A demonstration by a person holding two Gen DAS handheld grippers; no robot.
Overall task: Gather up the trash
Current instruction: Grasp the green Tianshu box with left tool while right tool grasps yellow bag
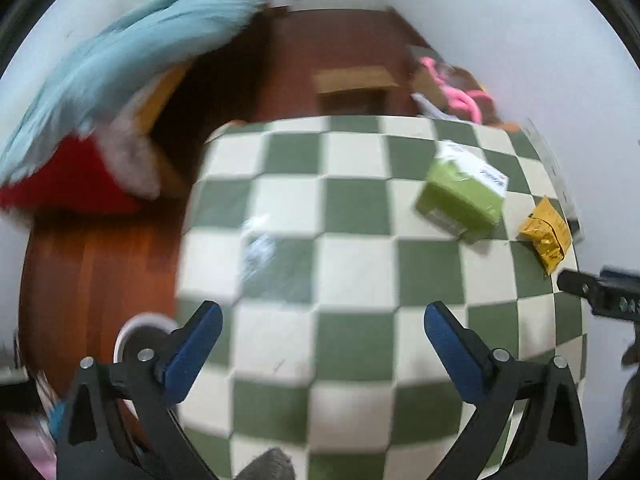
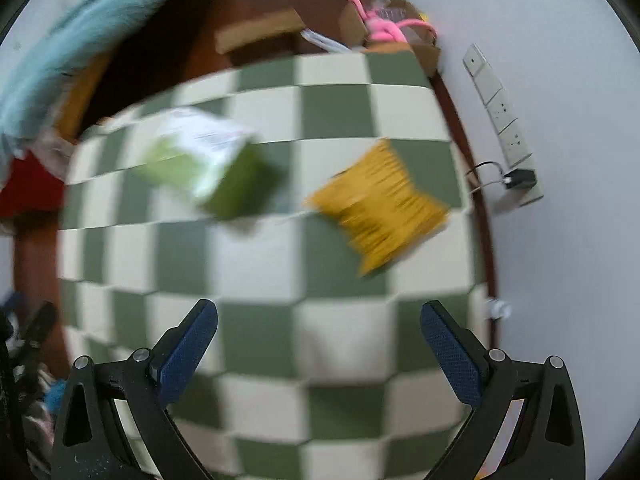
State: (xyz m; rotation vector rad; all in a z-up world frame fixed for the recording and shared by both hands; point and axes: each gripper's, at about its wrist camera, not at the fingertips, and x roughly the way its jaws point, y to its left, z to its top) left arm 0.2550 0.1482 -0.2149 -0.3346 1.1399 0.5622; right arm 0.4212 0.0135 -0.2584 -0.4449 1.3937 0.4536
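Both tongs are gaping wide, gripping nothing: left gripper (image 1: 323,330) hanging near the clear wrapper (image 1: 258,250), right gripper (image 2: 319,326) hovering below the yellow packet (image 2: 378,206).

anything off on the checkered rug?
Yes: litter on the rug. A green carton lies tipped and skewed to the checks, a crumpled yellow packet sits near the wall edge, and a clear wrapper lies towards the rug's other side.

Even, soft daylight, faint shadows, strong fisheye bending with dark corners, heavy motion blur on the yellow packet (image 2: 380,208), sharper gripper fingers (image 2: 450,360)
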